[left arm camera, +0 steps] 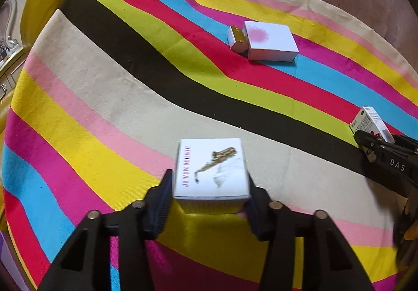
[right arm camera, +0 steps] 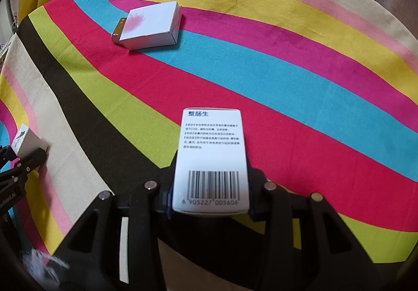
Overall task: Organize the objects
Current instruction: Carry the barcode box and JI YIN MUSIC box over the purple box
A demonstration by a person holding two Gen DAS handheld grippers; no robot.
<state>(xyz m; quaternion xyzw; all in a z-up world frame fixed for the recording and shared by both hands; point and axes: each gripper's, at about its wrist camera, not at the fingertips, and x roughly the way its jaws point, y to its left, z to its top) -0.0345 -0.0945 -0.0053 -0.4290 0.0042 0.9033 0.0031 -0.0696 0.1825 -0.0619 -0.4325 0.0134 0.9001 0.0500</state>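
Key relation: both small boxes sit between their own jaws; the likely gathering spot, the white box with pink blotch (left arm camera: 270, 40), lies ahead and well apart from both, on the far side of the desk (left arm camera: 109, 97).
Left gripper (left arm camera: 209, 194): jaws pinching the saxophone box (left arm camera: 211, 169) on its two side faces; printed top faces up, box pokes forward past the fingertips.
Saxophone box axis: roughly square top, slight long axis pointing away from the jaws; appears to rest on or just above the cream stripe, cannot tell which.
Right gripper (right arm camera: 210, 186): jaws pinching the medicine box (right arm camera: 211, 157) near its barcode end.
Medicine box axis: long axis runs straight ahead from the jaws, over the red stripe.
Pile: a small gold-and-white item (left arm camera: 237, 38) touches the blotched box on its left side.
Nearer hand: judged the right; the pile looks closer in the right wrist view.
Next move, judged: carry either box forward, set it beside the pile with long sides parallel.
Risk: nudging the gold item on set-down.
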